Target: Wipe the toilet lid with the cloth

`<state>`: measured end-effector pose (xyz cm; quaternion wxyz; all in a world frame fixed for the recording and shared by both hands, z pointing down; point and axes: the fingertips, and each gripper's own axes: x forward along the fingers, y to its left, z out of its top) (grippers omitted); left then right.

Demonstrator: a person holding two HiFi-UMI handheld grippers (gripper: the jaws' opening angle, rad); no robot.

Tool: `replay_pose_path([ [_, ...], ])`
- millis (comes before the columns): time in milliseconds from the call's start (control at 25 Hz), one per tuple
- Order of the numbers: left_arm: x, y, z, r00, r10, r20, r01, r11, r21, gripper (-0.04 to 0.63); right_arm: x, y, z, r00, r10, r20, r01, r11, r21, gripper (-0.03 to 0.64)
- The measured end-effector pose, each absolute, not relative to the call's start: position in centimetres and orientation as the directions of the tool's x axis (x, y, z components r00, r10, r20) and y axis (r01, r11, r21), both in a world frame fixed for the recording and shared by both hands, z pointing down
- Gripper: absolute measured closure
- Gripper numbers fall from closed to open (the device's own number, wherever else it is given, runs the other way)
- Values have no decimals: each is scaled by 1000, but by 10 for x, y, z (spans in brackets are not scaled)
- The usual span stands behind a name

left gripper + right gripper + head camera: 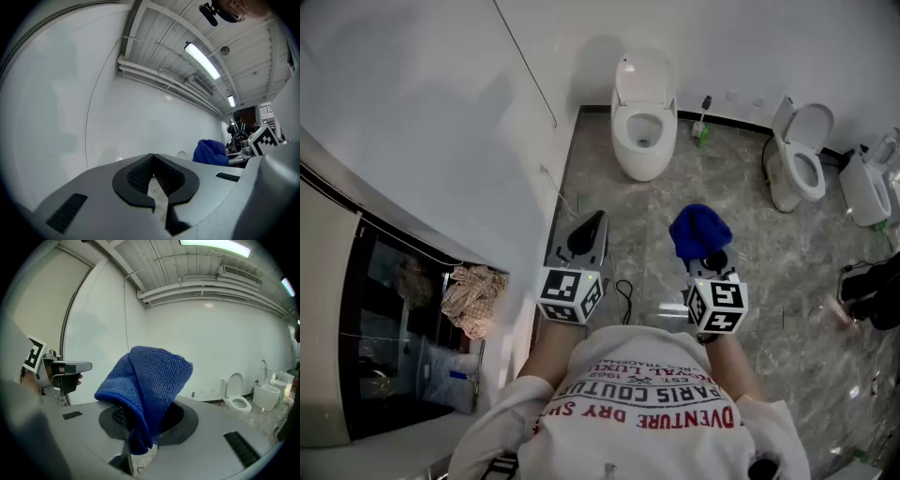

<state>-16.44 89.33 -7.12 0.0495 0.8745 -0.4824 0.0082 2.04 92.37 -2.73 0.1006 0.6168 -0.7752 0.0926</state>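
A white toilet (642, 131) stands against the far wall with its lid (645, 75) raised. I stand well back from it on the marble floor. My right gripper (705, 253) is shut on a blue cloth (698, 230). In the right gripper view the cloth (150, 380) rises folded out of the right gripper (145, 423) and hides the middle of the view. My left gripper (592, 225) hangs beside it, nearer the left wall. In its own view the left gripper (153, 161) is shut with nothing between its pads, and the blue cloth (211, 151) shows at the right.
A second toilet (802, 155) with its lid up stands to the right, and another white fixture (872, 187) is beyond it. A green bottle (701, 133) sits between the toilets. A thin cable (623, 291) lies on the floor. A dark cabinet (403, 309) holding a bundled rag (473, 295) is at my left.
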Motion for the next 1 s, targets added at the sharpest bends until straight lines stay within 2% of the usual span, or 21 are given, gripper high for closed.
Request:
replay_pose_path([
  [520,-177,887,-61,533,-842,84,-846,-526,89,589,14,922,-19,-210,-939,272,-978,200,-63,529],
  [1000,-256,866,-35,521,-843,134,-853,-511,104,589,-36,901,16,-159,-935,319,-985,129,-113,529],
])
